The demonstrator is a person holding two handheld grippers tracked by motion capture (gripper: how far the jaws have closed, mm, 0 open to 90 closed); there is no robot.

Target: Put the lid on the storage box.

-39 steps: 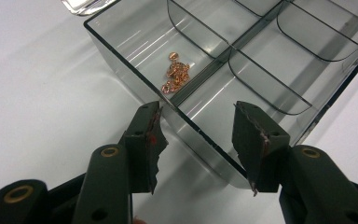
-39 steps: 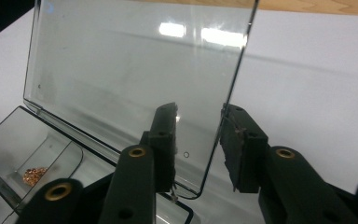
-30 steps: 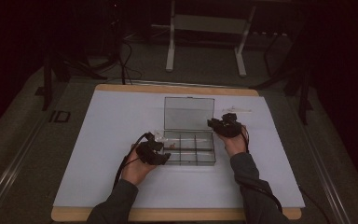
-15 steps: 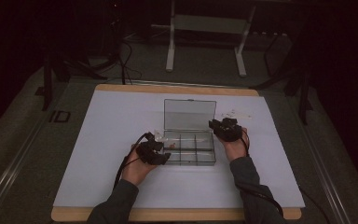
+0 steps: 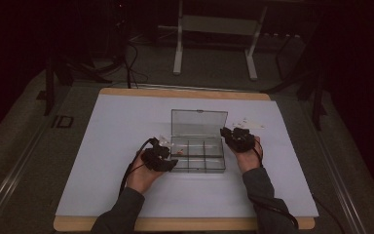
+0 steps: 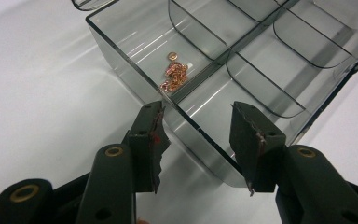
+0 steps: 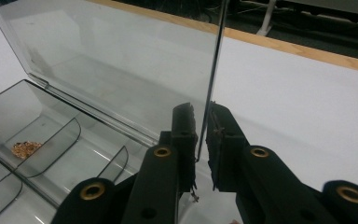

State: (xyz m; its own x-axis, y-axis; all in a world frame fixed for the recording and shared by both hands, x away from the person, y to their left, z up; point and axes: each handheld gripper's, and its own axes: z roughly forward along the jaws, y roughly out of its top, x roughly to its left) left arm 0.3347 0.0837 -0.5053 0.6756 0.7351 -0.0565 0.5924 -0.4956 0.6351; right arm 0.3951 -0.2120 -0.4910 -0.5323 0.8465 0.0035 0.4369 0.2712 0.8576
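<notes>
A clear plastic compartment box [image 5: 197,168] lies mid-table with its lid [image 5: 198,122] standing upright. A small gold chain piece [image 6: 175,74] rests in one compartment, the same gold piece [image 7: 25,148] showing in the right gripper view. My left gripper [image 5: 168,161] is at the box's near left corner. Its jaws [image 6: 200,140] straddle that corner of the box wall [image 6: 121,60]; they have just been closing a little but stand wide. My right gripper [image 5: 228,132] is at the lid's right edge. Its jaws [image 7: 201,135] have just been closing around the lid [image 7: 121,60], with a thin gap still visible.
The box sits on a white sheet [image 5: 102,146] over a wooden tabletop [image 5: 185,92]. A few small pale bits [image 5: 251,122] lie on the sheet right of the lid. A metal stand [image 5: 214,29] rises beyond the table's far edge.
The right gripper has slid slightly nearer along the lid's right edge. The left hand and the box have stayed where they were.
</notes>
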